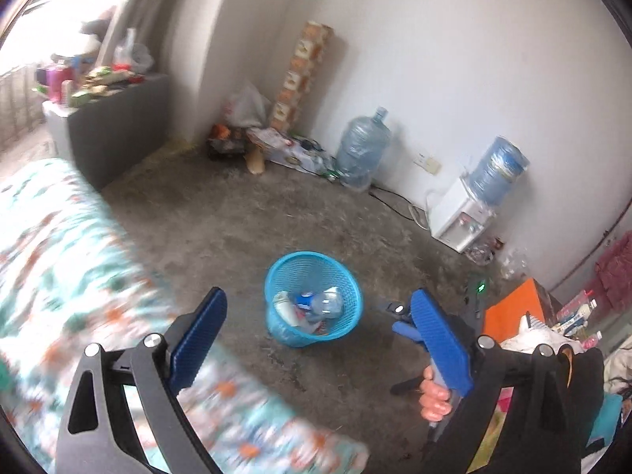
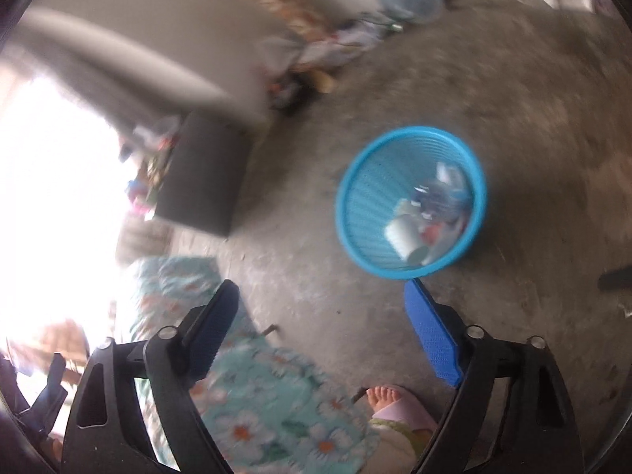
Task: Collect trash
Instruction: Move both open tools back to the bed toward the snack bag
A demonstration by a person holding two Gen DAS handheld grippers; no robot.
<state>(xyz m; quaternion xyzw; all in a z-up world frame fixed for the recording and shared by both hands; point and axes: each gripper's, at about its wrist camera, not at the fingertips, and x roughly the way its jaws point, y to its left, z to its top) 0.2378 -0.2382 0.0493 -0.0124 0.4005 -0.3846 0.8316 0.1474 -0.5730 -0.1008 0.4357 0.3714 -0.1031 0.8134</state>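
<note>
A blue mesh basket point(image 1: 312, 255) stands on the concrete floor. It holds trash: a clear plastic bottle point(image 1: 328, 302) and white paper. My left gripper point(image 1: 319, 294) hangs above and in front of it, open, with nothing between its fingers. In the right wrist view the same basket point(image 2: 355, 166) lies ahead to the right, with a white cup point(image 2: 405, 237) and a bottle point(image 2: 446, 189) inside. My right gripper point(image 2: 322, 287) is open and empty above the floor, just short of the basket's near rim. A hand point(image 1: 434, 399) grips the right gripper's handle at the lower right of the left wrist view.
A bed with a floral cover point(image 1: 59, 256) fills the left side. A dark cabinet point(image 1: 118, 126) stands beyond it. A water jug point(image 1: 363, 150), a water dispenser point(image 1: 466, 217) and clutter line the far wall. An orange box point(image 1: 513, 308) sits right. A bare foot point(image 2: 385, 395) stands below.
</note>
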